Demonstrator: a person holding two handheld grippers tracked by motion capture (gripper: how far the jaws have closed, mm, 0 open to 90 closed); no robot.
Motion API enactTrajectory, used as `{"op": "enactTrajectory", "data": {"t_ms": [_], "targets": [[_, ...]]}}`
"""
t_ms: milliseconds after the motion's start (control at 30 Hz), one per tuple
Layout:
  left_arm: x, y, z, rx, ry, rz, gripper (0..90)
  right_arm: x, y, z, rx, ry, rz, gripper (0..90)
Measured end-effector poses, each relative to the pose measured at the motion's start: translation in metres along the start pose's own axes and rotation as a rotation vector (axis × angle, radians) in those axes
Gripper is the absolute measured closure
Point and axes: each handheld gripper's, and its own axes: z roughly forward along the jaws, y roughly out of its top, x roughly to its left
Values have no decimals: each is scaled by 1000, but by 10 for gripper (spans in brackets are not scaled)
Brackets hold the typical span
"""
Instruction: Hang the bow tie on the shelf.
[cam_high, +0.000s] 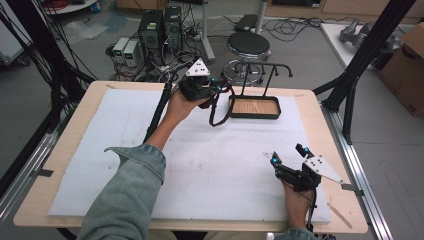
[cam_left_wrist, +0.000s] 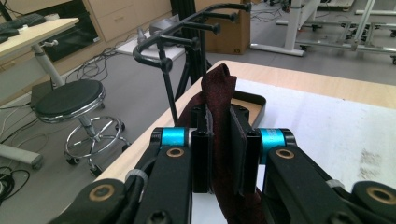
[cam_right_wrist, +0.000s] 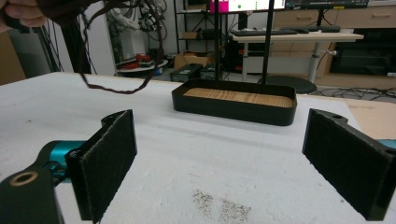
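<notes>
Strap (cam_high: 218, 107) hangs clamped in our left claw (cam_high: 216, 89) by the table's far edge; our right claw (cam_high: 289, 154) gapes empty.

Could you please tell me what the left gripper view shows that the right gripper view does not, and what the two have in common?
The left gripper view alone shows the left hand-held gripper shut on a dark red strap, the rack's hooked top bar, and a black stool. The right gripper view alone shows the right hand-held gripper with its jaws wide apart and a dark smudge on the white mat. Both show the strap, the mat and the black tray with its wooden floor.
</notes>
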Motion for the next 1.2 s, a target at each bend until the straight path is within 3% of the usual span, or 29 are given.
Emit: {"op": "enactTrajectory", "data": {"t_ms": [200,367,533,600,1200], "targets": [[4,4,16,-24,19,25,800,0,0,0,4,5,8,89],[5,4,28,-85,32,15,800,0,0,1,3,12,5,89],[5,5,35,-102,40,11,800,0,0,1,4,11,9,89],[6,5,38,-140,49,-2,800,0,0,1,2,13,8,89],[21,5,51,-154,115,-53,799,-1,0,2,3,19,11,89]]}}
